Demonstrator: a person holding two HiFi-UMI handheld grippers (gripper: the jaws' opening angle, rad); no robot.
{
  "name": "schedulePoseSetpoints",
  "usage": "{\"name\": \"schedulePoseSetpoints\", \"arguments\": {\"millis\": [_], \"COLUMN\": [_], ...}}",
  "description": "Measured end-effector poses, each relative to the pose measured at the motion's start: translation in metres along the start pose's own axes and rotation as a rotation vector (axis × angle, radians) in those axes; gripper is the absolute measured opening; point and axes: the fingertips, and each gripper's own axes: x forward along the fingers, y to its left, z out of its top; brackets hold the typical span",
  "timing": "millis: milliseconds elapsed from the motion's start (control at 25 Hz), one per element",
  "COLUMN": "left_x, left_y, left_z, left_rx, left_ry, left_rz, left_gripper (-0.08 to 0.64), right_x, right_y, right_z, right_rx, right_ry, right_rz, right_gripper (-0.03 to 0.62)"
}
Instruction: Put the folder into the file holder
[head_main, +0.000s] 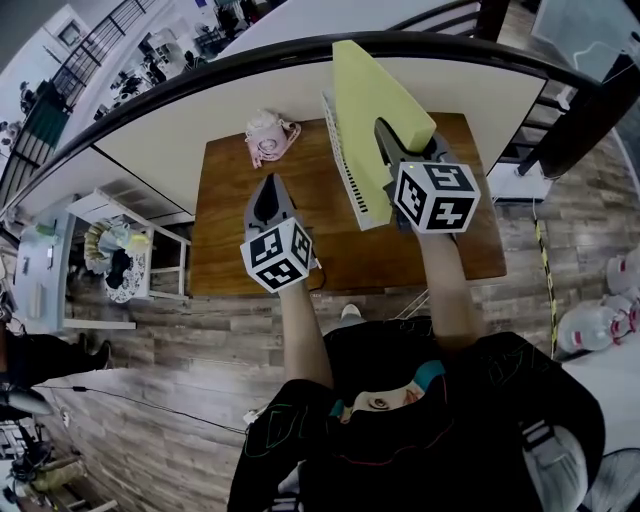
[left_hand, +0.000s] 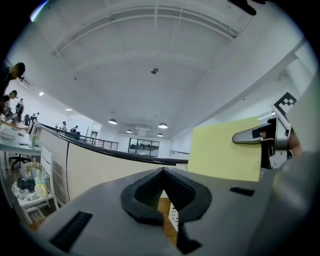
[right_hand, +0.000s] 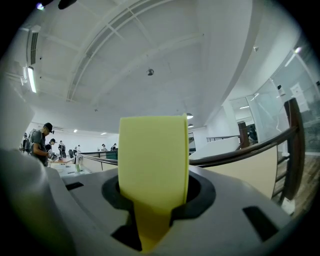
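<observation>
Folder (head_main: 375, 90) is being pinched upright by the right gripper (head_main: 395, 140) above the file holder (head_main: 345, 175) for slotting, left gripper (head_main: 268, 205) idling closed, empty.

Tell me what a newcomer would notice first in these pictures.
The pale yellow folder, clamped in the right gripper, is held up over the white file holder on the wooden table. The left gripper hangs empty, jaws together, near a pink object at the table's far left.

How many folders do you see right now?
1. The yellow folder is gripped upright in the right gripper, next to the white file holder on the wooden table; others may hide behind it.
</observation>
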Motion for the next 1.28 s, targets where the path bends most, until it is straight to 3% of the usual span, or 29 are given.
{"name": "schedulePoseSetpoints", "arguments": {"millis": [840, 1280], "left_x": [0.04, 0.035], "left_y": [0.025, 0.028], "left_z": [-0.021, -0.065], "left_rx": [-0.001, -0.035], "left_ry": [0.081, 0.175], "left_rz": [-0.02, -0.017], "left_gripper": [0.001, 0.002], "right_x": [0.049, 0.056], "right_y": [0.005, 0.0], "right_z": [-0.018, -0.089], "right_rx": [-0.058, -0.041], "right_ry": [-0.011, 0.09], "right_rz": [-0.045, -0.048], "right_gripper": [0.158, 0.166]}}
